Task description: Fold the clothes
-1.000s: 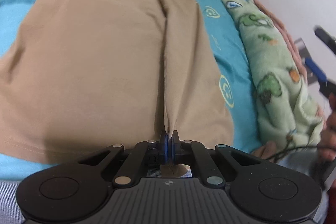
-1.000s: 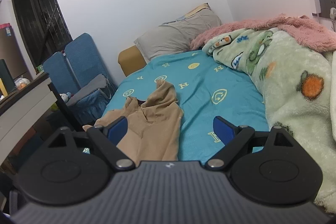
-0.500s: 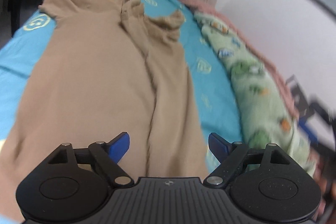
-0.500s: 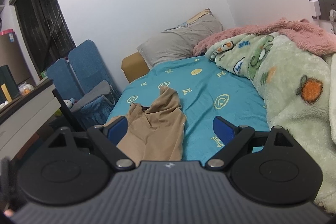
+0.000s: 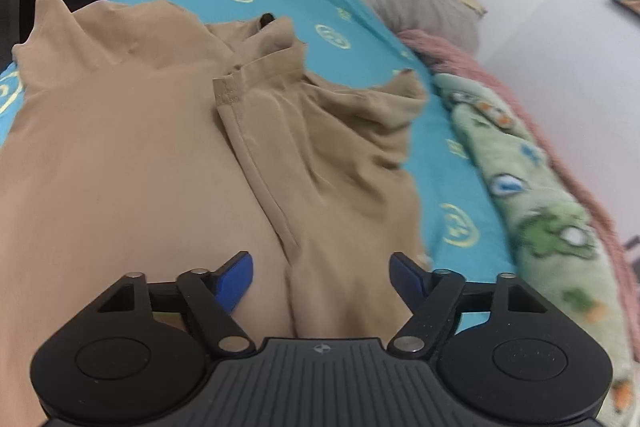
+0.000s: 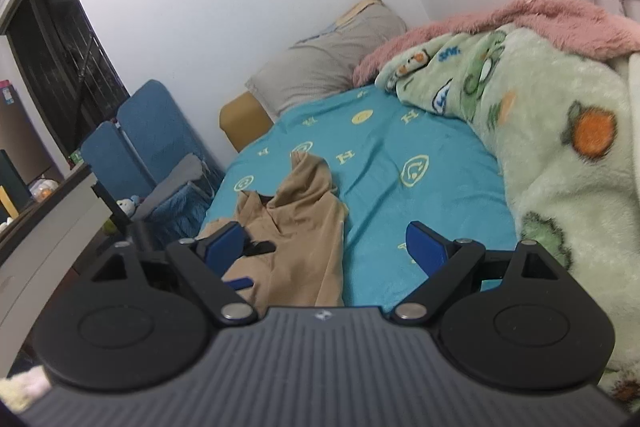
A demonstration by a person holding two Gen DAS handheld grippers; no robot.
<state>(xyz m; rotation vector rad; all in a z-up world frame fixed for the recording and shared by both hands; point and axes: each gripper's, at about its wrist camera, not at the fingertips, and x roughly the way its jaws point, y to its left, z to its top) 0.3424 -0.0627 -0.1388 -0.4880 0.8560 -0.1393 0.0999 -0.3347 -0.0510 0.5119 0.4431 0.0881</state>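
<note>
Bedroom, teal patterned bedsheet (image 5: 360, 39) under us. Our left gripper (image 5: 321, 273) spread wide, empty, low over tan shirt (image 5: 140, 167) at frame centre; second ago it pinched shirt's fold ridge, now let go. Our right gripper (image 6: 325, 245) spread too, holding nothing, unchanged, shirt (image 6: 304, 227) beyond. Shirt thin, smooth, creased; fleecy green blanket (image 5: 552, 227) at right.

A tan garment (image 5: 132, 163) lies spread on the bed (image 5: 360, 39), its plain cloth mostly flat on one side. One side panel is folded inward over the body, so a hemmed edge (image 5: 256, 163) runs lengthwise down the middle. The far end is rumpled, with a bunched sleeve (image 5: 380, 107) and a raised collar area (image 5: 272, 35).
</note>
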